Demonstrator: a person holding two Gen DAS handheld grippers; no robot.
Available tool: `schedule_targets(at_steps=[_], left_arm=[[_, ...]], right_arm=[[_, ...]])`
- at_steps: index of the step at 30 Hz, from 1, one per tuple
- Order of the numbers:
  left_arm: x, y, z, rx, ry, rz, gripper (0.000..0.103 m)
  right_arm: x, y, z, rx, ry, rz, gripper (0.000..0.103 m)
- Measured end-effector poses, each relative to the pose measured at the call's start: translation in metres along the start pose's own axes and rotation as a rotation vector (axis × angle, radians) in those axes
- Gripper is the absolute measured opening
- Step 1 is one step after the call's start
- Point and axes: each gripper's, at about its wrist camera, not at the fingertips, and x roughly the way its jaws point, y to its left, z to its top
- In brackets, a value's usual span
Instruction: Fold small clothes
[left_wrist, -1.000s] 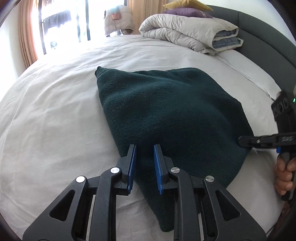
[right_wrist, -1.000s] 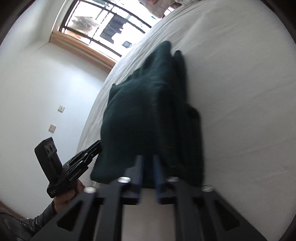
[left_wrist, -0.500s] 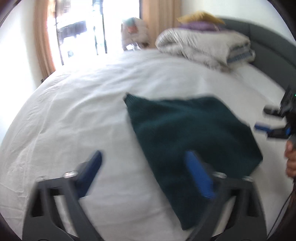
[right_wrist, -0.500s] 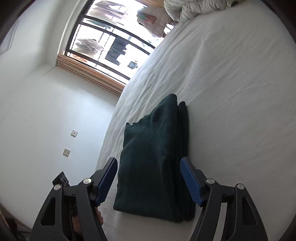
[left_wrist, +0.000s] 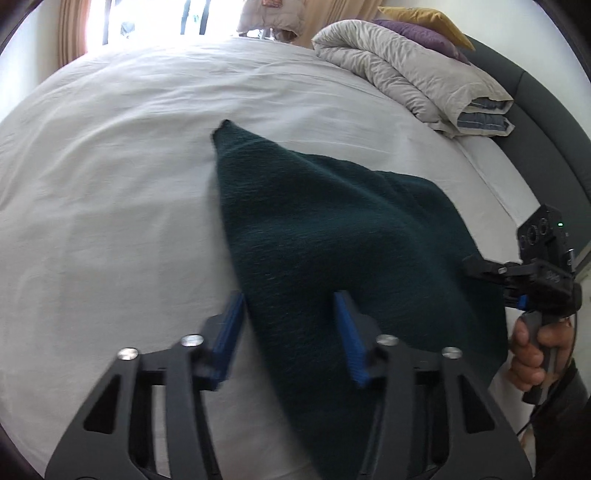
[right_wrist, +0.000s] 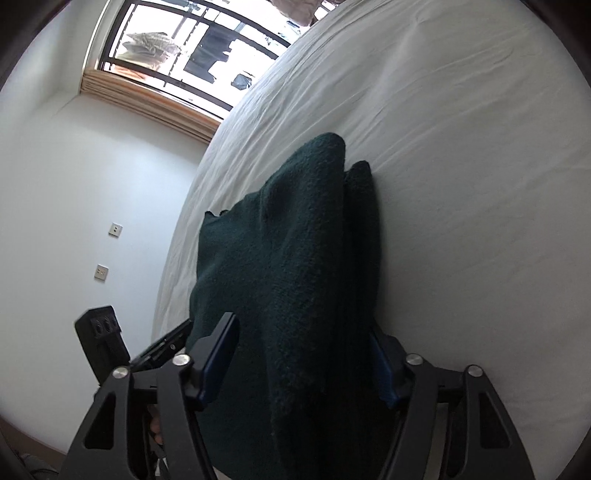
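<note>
A folded dark green knitted garment (left_wrist: 332, 240) lies on the white bed sheet (left_wrist: 110, 184). My left gripper (left_wrist: 290, 328) is open, its blue pads straddling the garment's near corner. My right gripper (right_wrist: 303, 350) is open too, its jaws astride the stacked folded edge of the garment (right_wrist: 295, 258). In the left wrist view the right gripper (left_wrist: 480, 273) touches the garment's right edge. In the right wrist view the left gripper (right_wrist: 170, 343) shows at the garment's left corner.
A folded beige duvet (left_wrist: 406, 77) with purple and yellow pillows sits at the head of the bed against a dark grey headboard (left_wrist: 546, 122). A barred window (right_wrist: 192, 48) and a white wall with switches (right_wrist: 110, 251) lie beyond the bed's edge.
Both grippers opened from shut a second ago. They pulled back half a second ago, and now have come forward, jaws narrower, astride the garment's edges.
</note>
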Motion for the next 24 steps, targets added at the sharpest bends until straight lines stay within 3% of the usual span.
schedule_targets(at_steps=[2,5,17,21,24], left_arm=[[0.002,-0.006,0.001,0.011,0.005,0.011,0.041],[0.004,-0.011,0.003,0.022,0.010,0.019,0.039],[-0.002,-0.017,0.006,0.017,-0.002,0.025,0.021],[-0.036,-0.013,0.006,-0.003,-0.047,0.012,0.003],[-0.079,-0.008,0.003,0.002,-0.114,0.010,0.000]], right_arm=[[0.000,-0.004,0.000,0.010,0.006,-0.016,0.042],[-0.002,-0.010,-0.002,0.023,0.004,-0.022,0.034],[-0.006,0.032,-0.010,-0.055,-0.059,-0.195,0.027],[-0.024,0.070,-0.021,-0.096,-0.101,-0.194,0.026],[-0.037,0.100,-0.033,-0.136,-0.120,-0.175,0.026]])
